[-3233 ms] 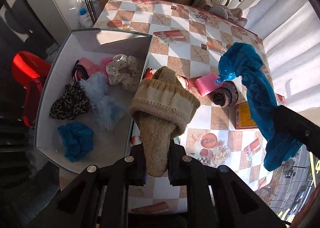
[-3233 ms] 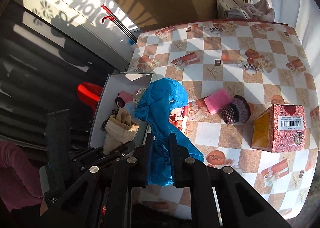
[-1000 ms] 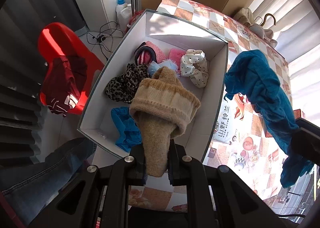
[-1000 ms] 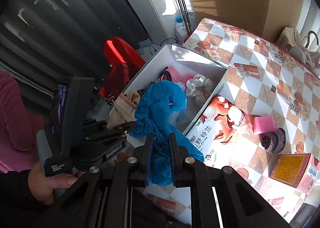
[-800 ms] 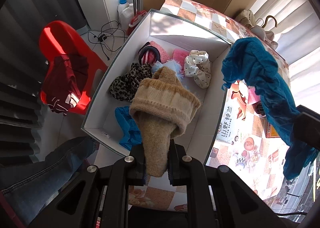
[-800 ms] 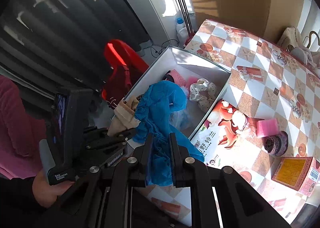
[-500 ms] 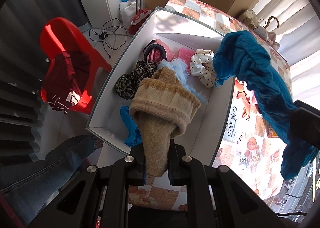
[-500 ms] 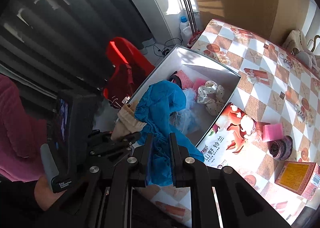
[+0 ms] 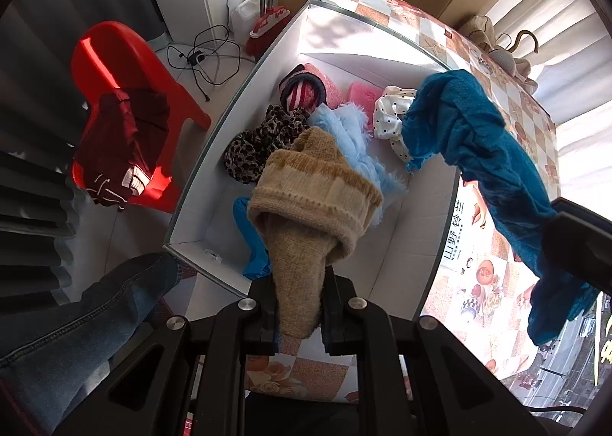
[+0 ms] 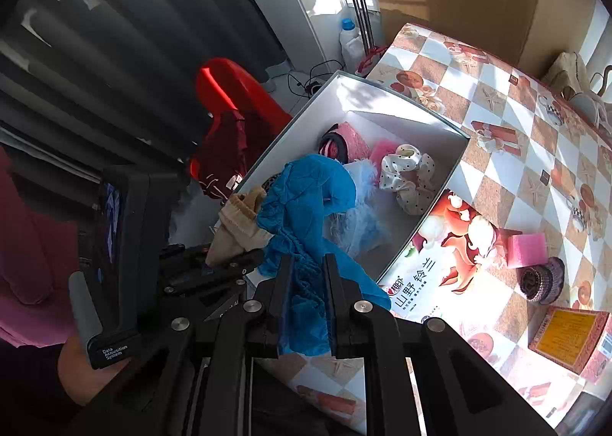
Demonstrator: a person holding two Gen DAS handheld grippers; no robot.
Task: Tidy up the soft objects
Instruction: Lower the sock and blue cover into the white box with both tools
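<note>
Soft objects fill this moment: each gripper carries one over a white box (image 9: 214, 153) that sits on a checkered table (image 10: 516, 153). In the left wrist view, the left gripper (image 9: 299, 317) at bottom centre is clamped on the toe of a tan knitted sock (image 9: 310, 206), whose folded cuff hangs over the middle of the box. To the right of the frame, a blue knitted cloth (image 9: 485, 164) dangles from the right gripper, its top end now overlapping the box's right side.

In the right wrist view, the right gripper (image 10: 308, 306) at bottom centre is closed tight on that blue cloth (image 10: 306, 206). The tan sock (image 10: 237, 225) shows just left of it, held by the left gripper at lower left.

Compared with a few seconds ago, when both grippers hung over the tabletop beside the box, both loads have travelled across and now sit above the box interior. A second ago the blue cloth was still over the box's right wall; it has since drifted further in.

Already lying in the box: a leopard-print piece (image 9: 264, 141), a fluffy pale blue piece (image 9: 355, 145), a polka-dot scrunchie (image 10: 413, 176) and a blue item (image 9: 250, 241). A pink block (image 10: 529, 248) and a dark knitted item (image 10: 541, 279) remain on the table at right, so the sorting looks unfinished. Release seems the likely next step.
</note>
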